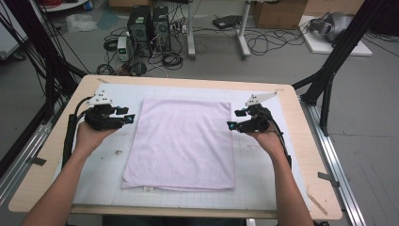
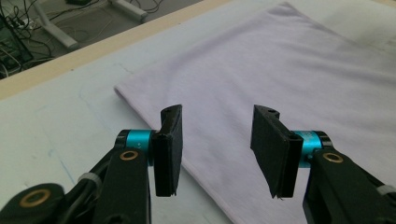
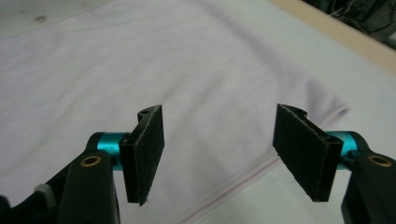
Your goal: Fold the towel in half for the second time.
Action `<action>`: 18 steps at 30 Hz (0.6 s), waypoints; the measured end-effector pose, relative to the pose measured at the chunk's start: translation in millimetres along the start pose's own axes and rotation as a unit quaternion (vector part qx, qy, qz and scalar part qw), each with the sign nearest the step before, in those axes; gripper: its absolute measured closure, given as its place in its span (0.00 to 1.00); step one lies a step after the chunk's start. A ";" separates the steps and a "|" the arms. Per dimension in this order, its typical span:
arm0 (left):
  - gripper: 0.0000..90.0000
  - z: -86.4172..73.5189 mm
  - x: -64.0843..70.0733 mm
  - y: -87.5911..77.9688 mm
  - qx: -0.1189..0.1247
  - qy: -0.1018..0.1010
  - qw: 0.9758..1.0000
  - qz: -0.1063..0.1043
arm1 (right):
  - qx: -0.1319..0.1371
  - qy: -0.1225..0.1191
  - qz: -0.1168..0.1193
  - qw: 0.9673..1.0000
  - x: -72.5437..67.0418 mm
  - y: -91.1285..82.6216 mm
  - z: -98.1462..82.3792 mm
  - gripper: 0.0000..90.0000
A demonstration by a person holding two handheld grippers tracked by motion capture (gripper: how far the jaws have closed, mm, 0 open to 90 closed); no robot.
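table (image 1: 301, 141) | folded cloth (image 1: 183, 141) flat between both open hand-held grippers

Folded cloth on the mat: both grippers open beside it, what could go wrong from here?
1. The folded cloth is layered; the left gripper may pinch only the top layer at its edge, so the fold may open unevenly.
2. The right gripper sits at the opposite edge; uneven grips could skew the cloth.
3. The cloth lies flat on the white mat, so the gripper pads may slide over it.
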State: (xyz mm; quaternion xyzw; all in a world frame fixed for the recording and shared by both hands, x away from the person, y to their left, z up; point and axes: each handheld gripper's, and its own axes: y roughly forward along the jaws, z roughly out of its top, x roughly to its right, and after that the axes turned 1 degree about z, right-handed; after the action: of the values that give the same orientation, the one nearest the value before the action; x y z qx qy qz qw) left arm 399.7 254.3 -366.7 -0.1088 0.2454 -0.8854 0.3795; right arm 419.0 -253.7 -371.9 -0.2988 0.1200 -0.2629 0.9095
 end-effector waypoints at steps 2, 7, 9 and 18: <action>0.61 8.0 -10.9 10.3 -0.010 0.001 1.000 0.002 | -0.003 0.006 -0.007 1.000 13.7 5.5 6.5 0.37; 0.61 13.4 -34.1 40.6 -0.036 -0.006 0.999 0.005 | -0.010 0.024 -0.018 0.999 39.5 20.6 10.5 0.38; 0.61 6.6 -40.6 52.6 -0.045 -0.011 0.999 0.005 | -0.014 0.026 -0.026 0.999 47.1 28.9 6.1 0.38; 0.61 -16.3 -41.1 92.1 -0.096 -0.029 0.995 0.012 | -0.042 0.040 -0.041 0.997 58.3 63.0 -11.9 0.38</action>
State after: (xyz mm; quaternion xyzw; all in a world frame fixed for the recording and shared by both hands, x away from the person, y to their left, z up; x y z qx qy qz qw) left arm 478.9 235.3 -428.5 -0.1671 0.3193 -0.8497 0.3850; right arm 488.7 -248.4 -423.1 -0.3306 0.1551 -0.3062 0.8791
